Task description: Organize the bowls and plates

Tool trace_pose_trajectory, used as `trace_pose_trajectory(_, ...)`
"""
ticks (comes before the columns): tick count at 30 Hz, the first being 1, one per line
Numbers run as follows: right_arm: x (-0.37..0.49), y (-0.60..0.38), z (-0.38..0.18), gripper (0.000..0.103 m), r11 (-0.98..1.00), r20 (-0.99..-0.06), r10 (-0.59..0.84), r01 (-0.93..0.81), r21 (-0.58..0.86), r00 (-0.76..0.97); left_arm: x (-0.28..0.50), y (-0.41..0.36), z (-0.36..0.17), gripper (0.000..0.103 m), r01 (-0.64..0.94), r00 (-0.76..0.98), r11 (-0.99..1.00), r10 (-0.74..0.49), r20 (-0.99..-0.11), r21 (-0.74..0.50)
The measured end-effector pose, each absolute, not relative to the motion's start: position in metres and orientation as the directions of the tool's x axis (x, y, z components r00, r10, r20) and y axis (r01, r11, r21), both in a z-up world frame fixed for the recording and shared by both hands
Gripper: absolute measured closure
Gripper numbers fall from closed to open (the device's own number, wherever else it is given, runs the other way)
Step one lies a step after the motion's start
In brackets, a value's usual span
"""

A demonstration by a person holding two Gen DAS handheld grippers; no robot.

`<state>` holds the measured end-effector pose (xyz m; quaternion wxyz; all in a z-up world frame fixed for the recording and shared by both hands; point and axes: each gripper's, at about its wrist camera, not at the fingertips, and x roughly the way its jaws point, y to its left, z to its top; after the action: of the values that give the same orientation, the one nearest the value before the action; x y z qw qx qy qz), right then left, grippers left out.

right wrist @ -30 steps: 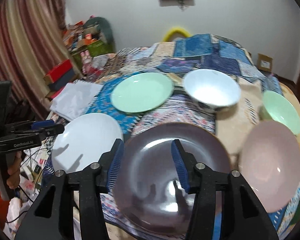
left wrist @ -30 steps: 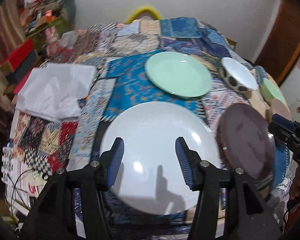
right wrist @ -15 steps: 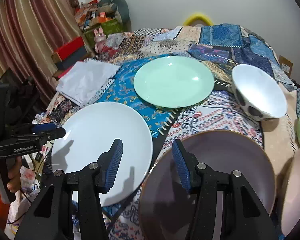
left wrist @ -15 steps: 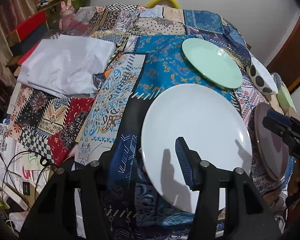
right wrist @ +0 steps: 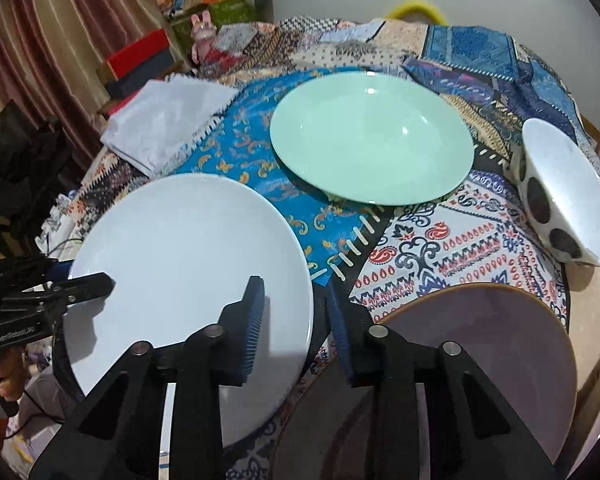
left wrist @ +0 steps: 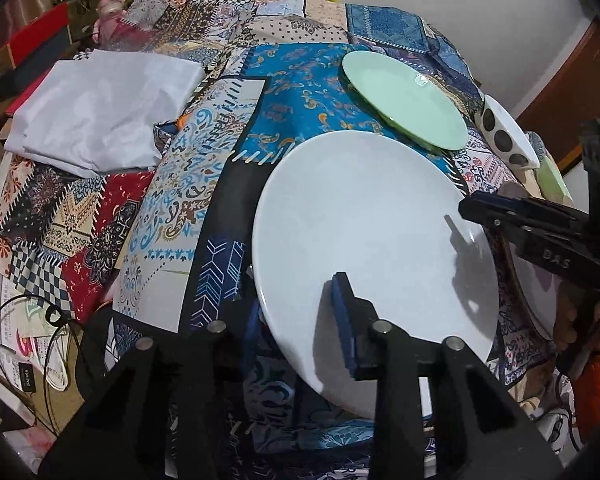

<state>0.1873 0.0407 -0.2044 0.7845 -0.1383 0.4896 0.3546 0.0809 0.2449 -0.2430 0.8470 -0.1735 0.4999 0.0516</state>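
While the patchwork table (right wrist: 440, 236) carries everything, white plate (left wrist: 364, 220) sits at its near edge, left gripper (left wrist: 296, 312) just closed astride its rim. Brown plate (right wrist: 480, 344) alongside: right gripper (right wrist: 296, 320) narrowed over its rim; contact unclear. Green plate (right wrist: 372, 136) behind.

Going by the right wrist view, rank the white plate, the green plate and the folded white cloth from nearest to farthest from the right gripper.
1. White plate: beside the right gripper, its left finger over the plate's right edge.
2. Green plate: straight ahead, mid-table.
3. Folded white cloth: far left, past the white plate.
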Motion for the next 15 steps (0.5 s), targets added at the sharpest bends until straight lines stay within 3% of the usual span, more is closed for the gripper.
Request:
trace_pose_trajectory(5, 0.188, 0.048, -0.213, 0.081, 0.702, -0.887, 0.396, -0.701, 0.124, 0.239, 0.082, 0.247, -0.243, 0.071, -0.259, 0.498, 0.932, -0.094, -0.862, -0.252)
trace_pose_trajectory(15, 0.180, 0.051, -0.213, 0.079, 0.710, -0.887, 0.402, -0.689, 0.144, 0.229, 0.095, 0.269, -0.238, 0.071, -0.303, 0.496, 0.930, -0.033, -0.868, -0.208)
